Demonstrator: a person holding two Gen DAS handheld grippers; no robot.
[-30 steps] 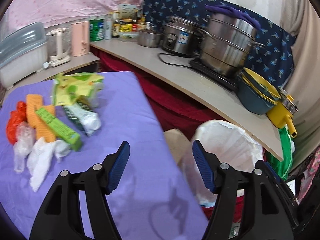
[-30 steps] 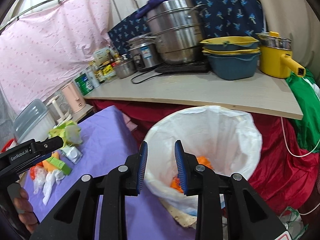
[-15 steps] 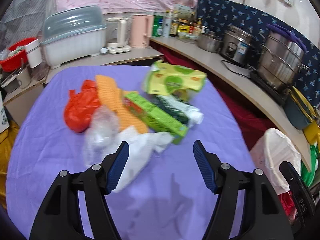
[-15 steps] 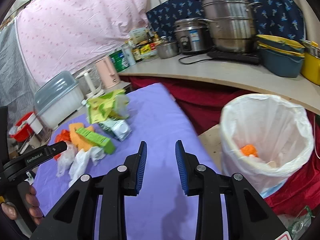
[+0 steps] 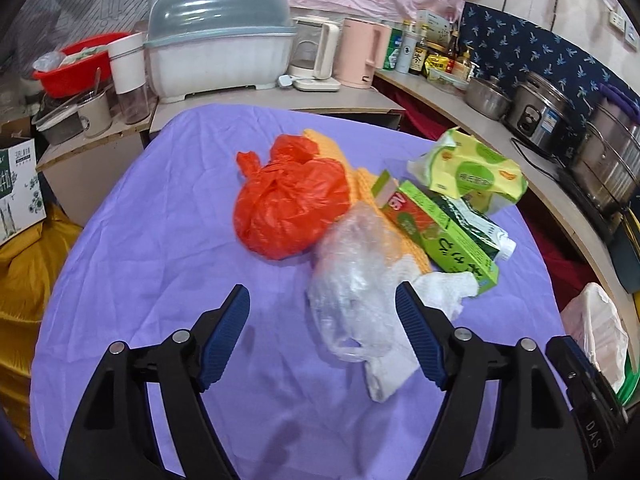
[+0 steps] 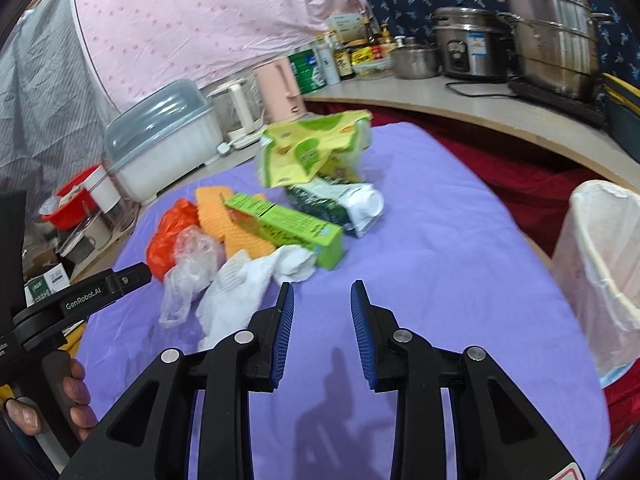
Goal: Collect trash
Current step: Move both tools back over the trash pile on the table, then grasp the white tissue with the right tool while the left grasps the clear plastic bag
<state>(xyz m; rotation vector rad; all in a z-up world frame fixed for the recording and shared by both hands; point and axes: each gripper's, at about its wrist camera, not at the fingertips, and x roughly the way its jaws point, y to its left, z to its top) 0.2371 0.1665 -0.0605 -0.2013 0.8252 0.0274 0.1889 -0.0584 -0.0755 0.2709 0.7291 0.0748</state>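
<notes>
Left gripper: jaws opening, nothing pinched, crumpled clear plastic bag on purple cloth between them | right gripper: narrowly parted, empty | advice: straddle bag's bulk, avoid snagging cloth.

"GenRobot.AI" on left hand-held gripper (white lettering), "DAS" on right hand-held gripper

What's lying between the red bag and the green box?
In the left wrist view, a crumpled clear plastic bag and an orange textured sheet lie between the red bag and the green box.
</notes>
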